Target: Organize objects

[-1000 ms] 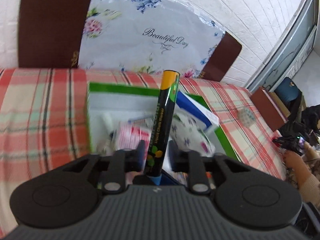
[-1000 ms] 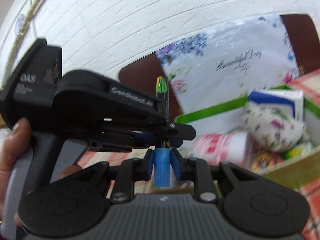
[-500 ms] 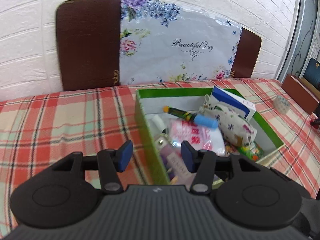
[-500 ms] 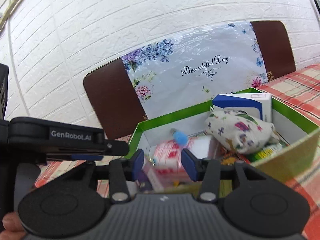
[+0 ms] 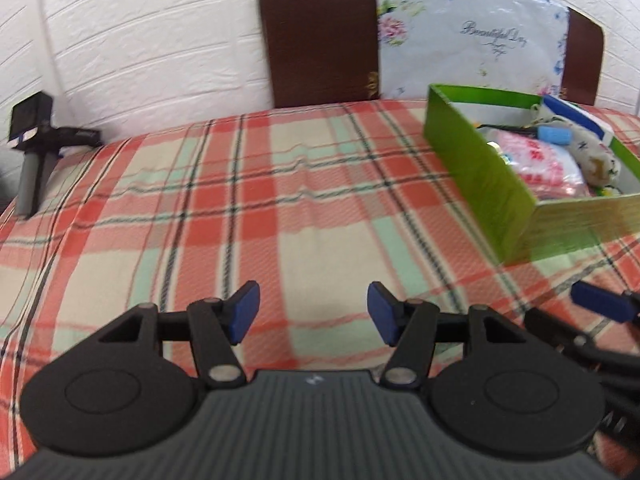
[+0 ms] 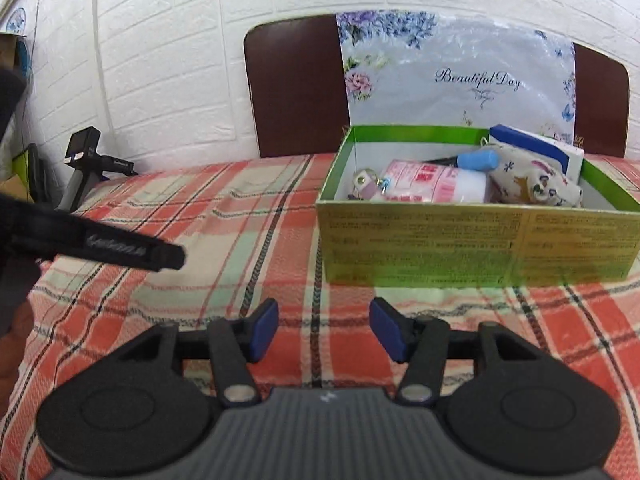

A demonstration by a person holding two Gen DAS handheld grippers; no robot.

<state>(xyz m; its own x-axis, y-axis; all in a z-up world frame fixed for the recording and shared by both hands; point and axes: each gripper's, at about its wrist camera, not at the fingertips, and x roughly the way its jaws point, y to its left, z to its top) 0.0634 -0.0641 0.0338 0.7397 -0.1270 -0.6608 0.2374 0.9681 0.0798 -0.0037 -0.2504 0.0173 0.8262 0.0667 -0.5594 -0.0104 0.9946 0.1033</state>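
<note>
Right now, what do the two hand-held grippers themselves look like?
Both match. The left hand-held gripper and right hand-held gripper each have a dark grey ribbed body, two round black discs, black linkage arms with silver pivot pins, and blue finger pads. White lettering, blurred, runs along the left one's black side.

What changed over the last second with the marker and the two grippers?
The marker, held by both grippers a second ago, now lies in the green box. The left gripper and right gripper have just been opening, empty, and pulled back over the plaid cloth. The box and its other contents stayed put.
</note>
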